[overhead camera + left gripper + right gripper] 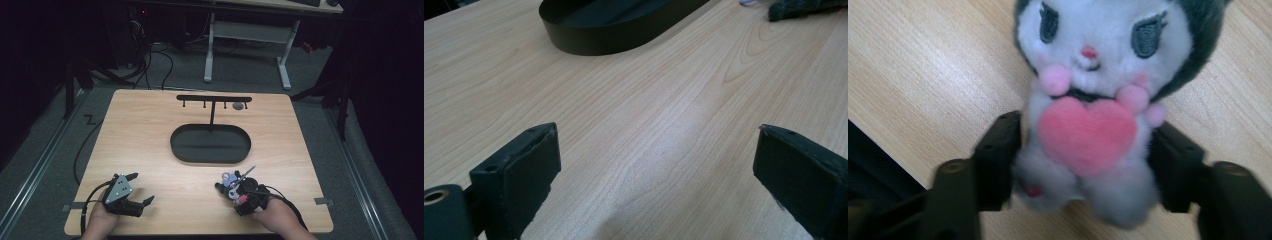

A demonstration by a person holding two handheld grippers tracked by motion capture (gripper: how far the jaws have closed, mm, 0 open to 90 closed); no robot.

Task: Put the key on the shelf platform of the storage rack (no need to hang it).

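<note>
Right gripper [1083, 145] jaws pinch a plush toy [1093, 100], apparently unlabelled; left gripper [654, 165] jaws spread.

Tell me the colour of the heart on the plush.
Pink heart, clearest in the right gripper view.

A small plush toy [1088, 125] (white face, dark hood, pink heart) sits clamped between the right gripper [1083, 150] jaws.

The table [634, 130] is light wood with smooth, slightly shiny grain. The tray [594, 42] looks matt black. The toy [1098, 100] is soft, fluffy plush cloth.
</note>
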